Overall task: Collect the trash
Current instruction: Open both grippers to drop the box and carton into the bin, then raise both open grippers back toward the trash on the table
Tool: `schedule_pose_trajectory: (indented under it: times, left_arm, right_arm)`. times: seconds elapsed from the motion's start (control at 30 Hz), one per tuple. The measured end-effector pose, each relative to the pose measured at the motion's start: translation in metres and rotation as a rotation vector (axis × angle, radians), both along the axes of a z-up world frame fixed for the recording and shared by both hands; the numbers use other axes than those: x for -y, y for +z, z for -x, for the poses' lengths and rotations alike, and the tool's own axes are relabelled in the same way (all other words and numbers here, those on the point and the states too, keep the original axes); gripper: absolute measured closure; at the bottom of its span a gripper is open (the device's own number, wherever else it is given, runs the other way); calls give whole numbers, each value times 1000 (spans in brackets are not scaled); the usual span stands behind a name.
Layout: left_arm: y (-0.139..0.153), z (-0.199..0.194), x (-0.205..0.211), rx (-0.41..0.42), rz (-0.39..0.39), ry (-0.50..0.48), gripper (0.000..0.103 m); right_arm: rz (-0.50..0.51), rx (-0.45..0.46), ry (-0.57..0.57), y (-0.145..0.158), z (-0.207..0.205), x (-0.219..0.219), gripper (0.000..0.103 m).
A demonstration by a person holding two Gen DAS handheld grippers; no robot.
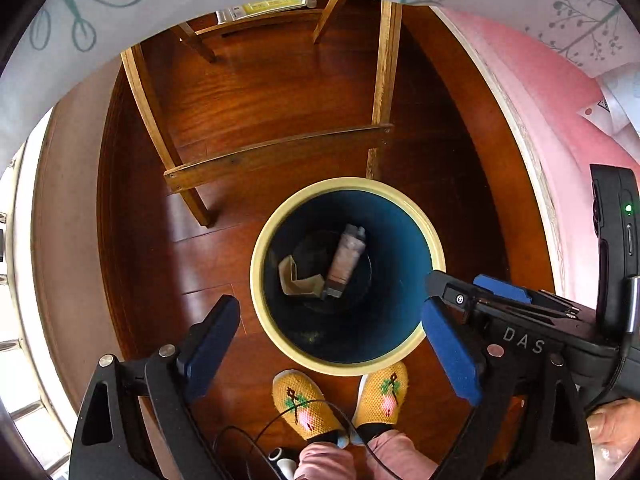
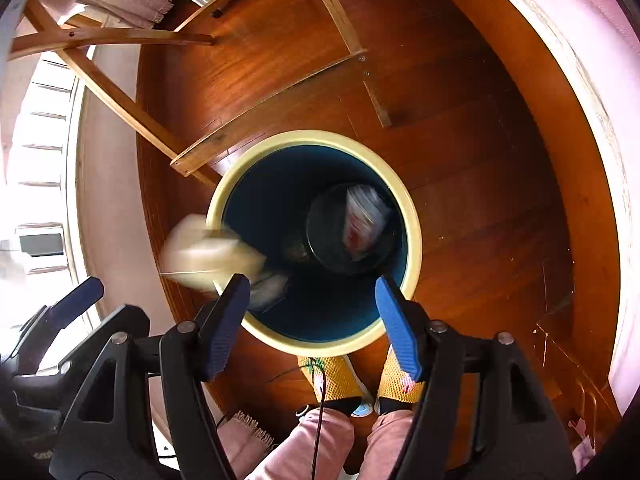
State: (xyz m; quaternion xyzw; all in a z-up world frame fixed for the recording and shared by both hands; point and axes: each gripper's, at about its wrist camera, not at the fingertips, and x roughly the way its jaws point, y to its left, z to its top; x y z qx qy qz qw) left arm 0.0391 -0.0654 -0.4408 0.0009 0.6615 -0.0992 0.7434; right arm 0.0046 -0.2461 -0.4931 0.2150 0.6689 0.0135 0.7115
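Observation:
A round bin with a cream rim (image 1: 256, 280) and a blue inside stands on the wood floor, right below both grippers. In the left wrist view a pinkish packet (image 1: 346, 258) and a folded tan cardboard piece (image 1: 298, 278) show inside its opening. My left gripper (image 1: 331, 302) is open above the bin, with nothing between its blue pads. In the right wrist view my right gripper (image 2: 312, 280) is open over the bin's rim (image 2: 414, 236). A blurred tan piece (image 2: 212, 256) hangs over the left rim, free of the fingers. A white and red packet (image 2: 364, 216) lies at the bottom.
Wooden furniture legs and a crossbar (image 1: 280, 156) stand just behind the bin. Pink bedding (image 1: 560, 120) runs along the right. The person's feet in yellow knitted slippers (image 1: 304, 404) touch the bin's near side, with a thin black cable (image 1: 256, 432) beside them.

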Motion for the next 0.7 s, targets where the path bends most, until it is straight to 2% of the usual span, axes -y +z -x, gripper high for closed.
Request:
schedule_pose_trajectory:
  times: [0.13,0.3,0.43,0.7]
  left_arm:
    - [10,2,0,35,-7,-7,10]
    - [52,8,-4,86,-17,4,10]
    - [105,14,-11,138,-14,15,10]
    - [240,24,-30,269,-2,14,10]
  right_arm:
    - [34,30,4,4,0,0,39]
    - [68,87,11,35,0,-1,39]
    - [80,113,11,76,-5,-5,39]
    - [50,204,16,197,9,-18,39]
